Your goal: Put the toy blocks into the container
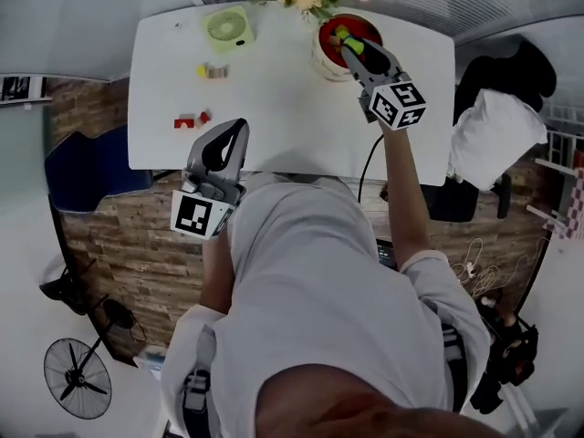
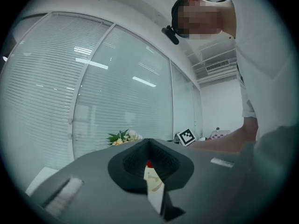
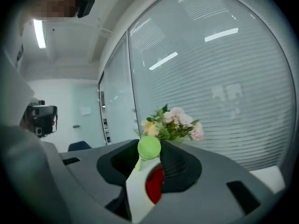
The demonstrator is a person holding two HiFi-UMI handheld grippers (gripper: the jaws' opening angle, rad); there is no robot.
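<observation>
Green toy block (image 3: 149, 147) clamped between the jaws of the right gripper (image 1: 349, 47), poised over the red container (image 1: 369, 27) at the far side of the white table (image 1: 292, 126). Left gripper (image 1: 235, 133) pressed together, empty, near the front edge. Judged as the delivery step, release not yet made. Next: lower into the mouth, part the jaws, then fetch the loose blocks (image 1: 192, 120) on the table's left.

You're in an office-style room: a white table (image 1: 274, 99) at the top of the head view, a blue chair (image 1: 87, 167) at its left, a floor fan (image 1: 78, 379) lower left, and blind-covered glass walls (image 2: 46, 87) across both gripper views.
</observation>
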